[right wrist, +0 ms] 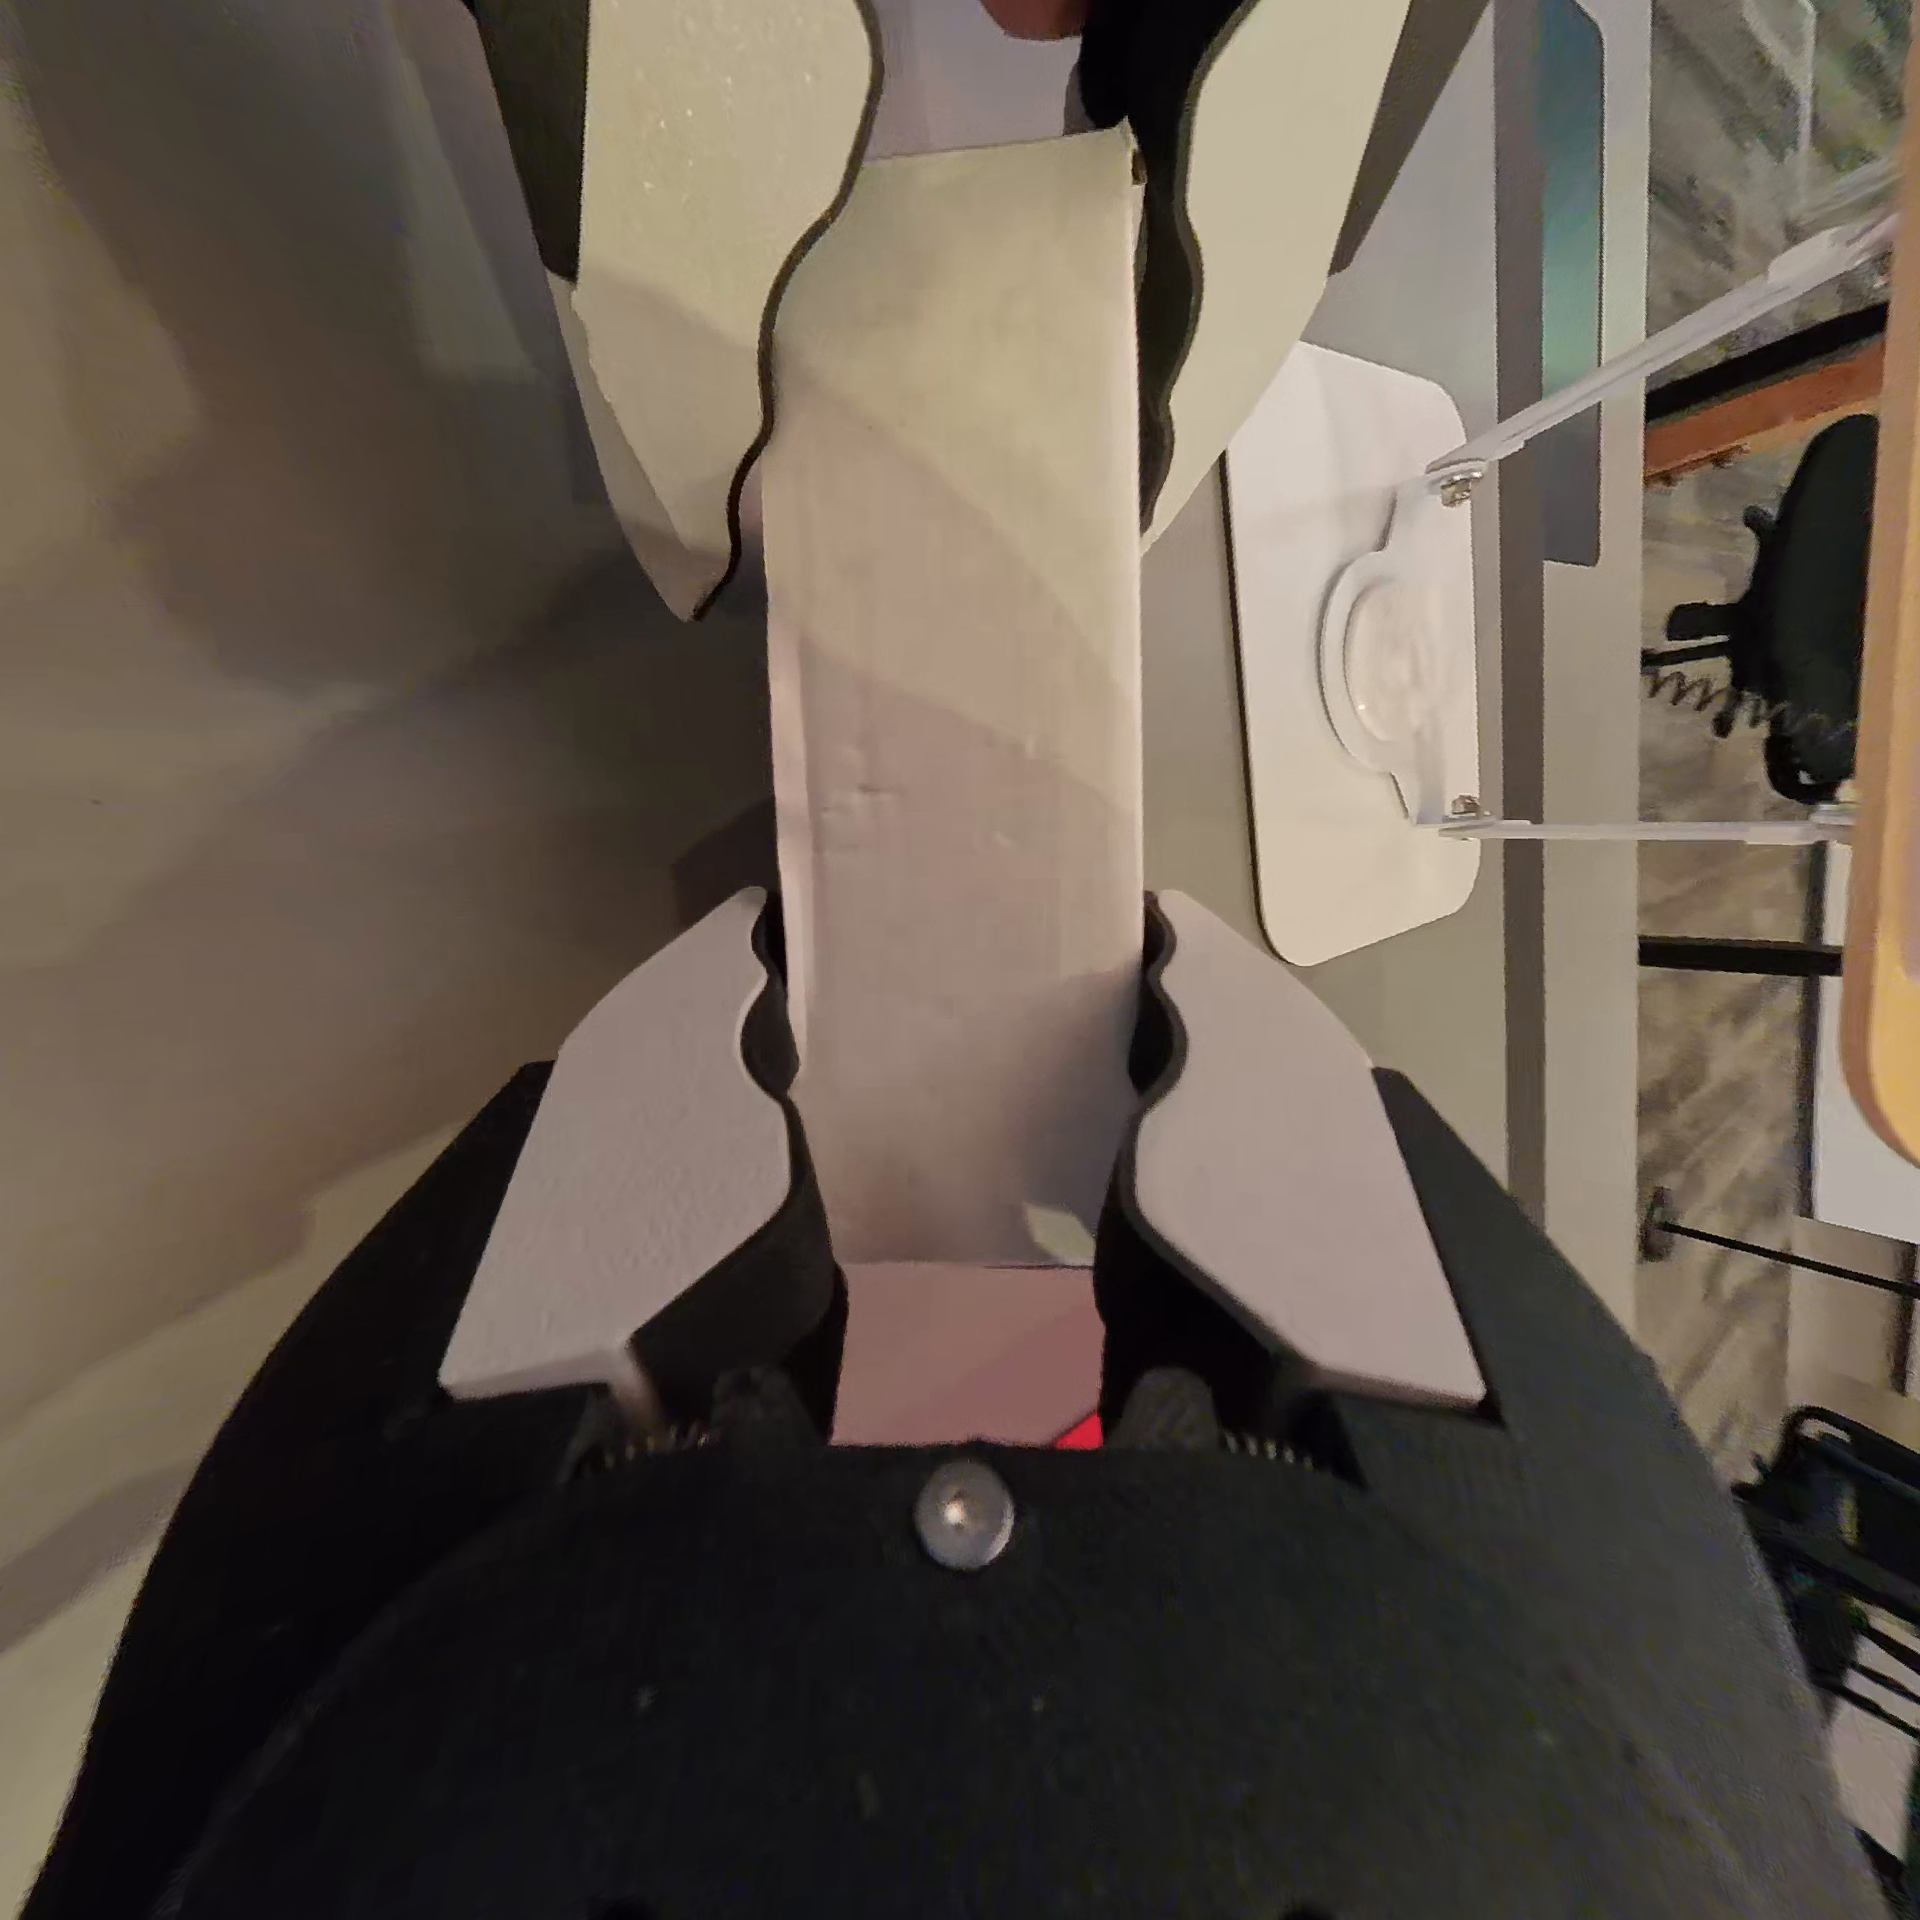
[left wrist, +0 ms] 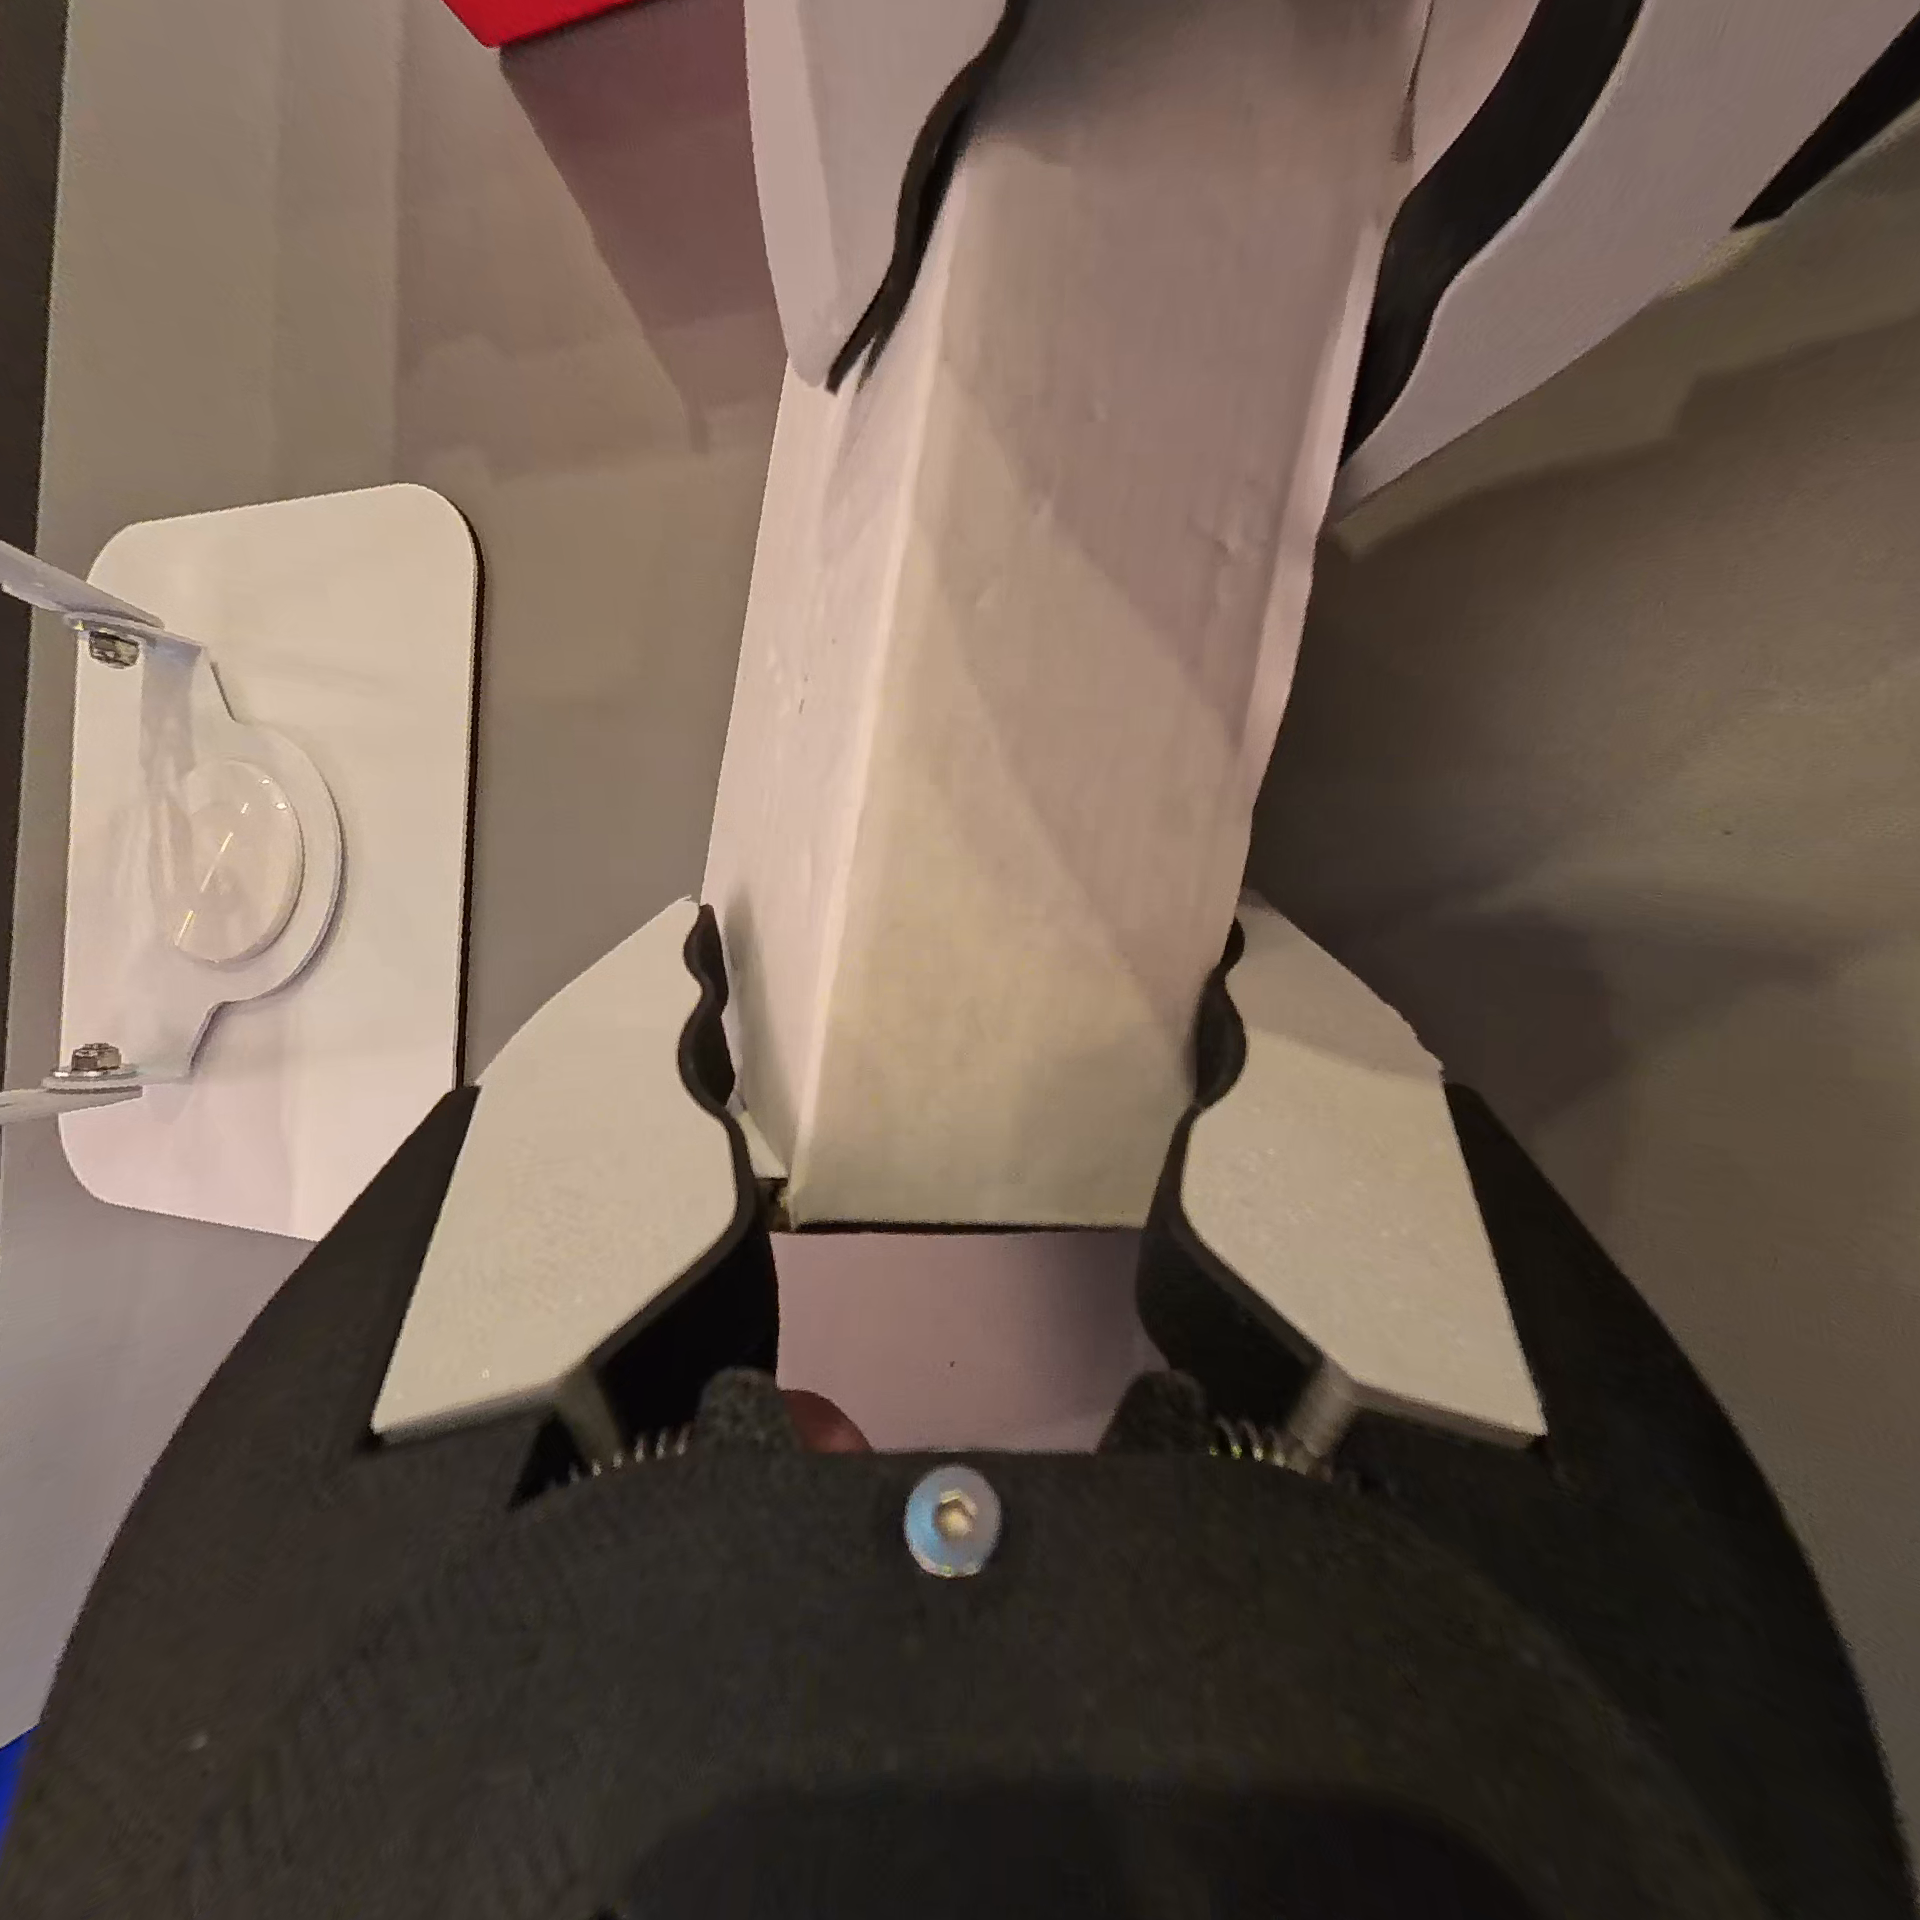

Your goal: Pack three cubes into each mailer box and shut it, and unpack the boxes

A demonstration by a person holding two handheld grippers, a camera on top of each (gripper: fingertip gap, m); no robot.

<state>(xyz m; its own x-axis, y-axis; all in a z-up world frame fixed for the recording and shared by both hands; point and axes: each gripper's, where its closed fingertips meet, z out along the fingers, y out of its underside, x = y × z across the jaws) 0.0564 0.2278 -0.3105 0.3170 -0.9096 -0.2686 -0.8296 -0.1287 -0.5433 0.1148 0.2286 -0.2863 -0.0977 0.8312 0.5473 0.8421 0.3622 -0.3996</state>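
Both grippers clamp one white mailer box

The left gripper point(left wrist: 971, 1023) and right gripper point(right wrist: 961, 1013) pinch opposite ends of the mailer box point(left wrist: 1018, 727) above the grey table point(left wrist: 1558, 831) — uneven pull could twist it, slipping the smooth cardboard from the narrowed jaws.

One white mailer box point(left wrist: 997, 727) shows, held between two grippers: the left gripper point(left wrist: 961, 1029) and the right gripper point(right wrist: 961, 1018). One white plate point(left wrist: 312, 727) lies at the tabletop's edge.
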